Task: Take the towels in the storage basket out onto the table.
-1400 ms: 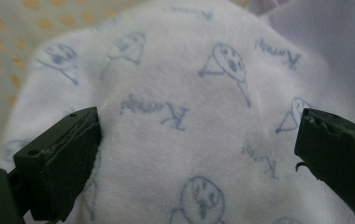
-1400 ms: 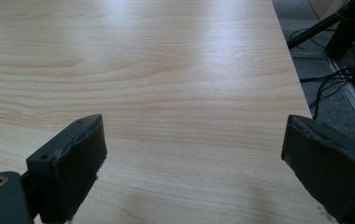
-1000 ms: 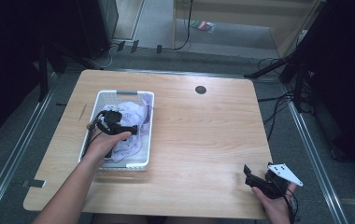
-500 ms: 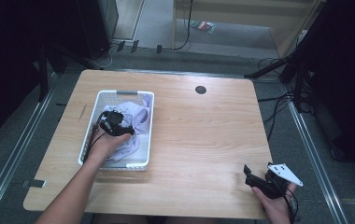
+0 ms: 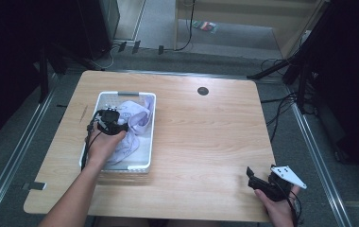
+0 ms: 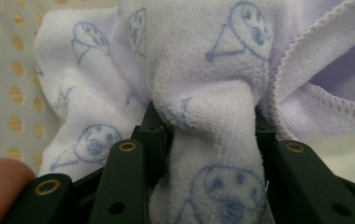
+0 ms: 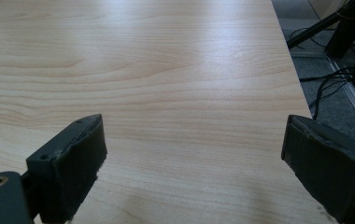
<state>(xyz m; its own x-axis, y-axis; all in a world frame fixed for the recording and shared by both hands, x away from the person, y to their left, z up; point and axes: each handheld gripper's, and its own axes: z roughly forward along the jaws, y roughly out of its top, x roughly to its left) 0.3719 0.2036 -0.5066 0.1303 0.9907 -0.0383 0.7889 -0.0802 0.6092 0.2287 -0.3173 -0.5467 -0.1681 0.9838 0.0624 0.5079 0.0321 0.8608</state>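
Left hand-held gripper (image 6: 208,140) clamped on printed towel (image 6: 203,60), seemingly firmly.

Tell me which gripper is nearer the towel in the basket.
Left. The left gripper is shut on the towel inside the basket; the right gripper is open, far off by the table's near right corner.

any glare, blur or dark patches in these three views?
High view: surroundings near black, wooden table evenly lit, image soft. Left gripper view: printed towel sharp between the jaws of the left gripper, fingertip at lower left blurred. Right gripper view: pale glare band across the far tabletop, open right gripper jaws dark, slightly soft.
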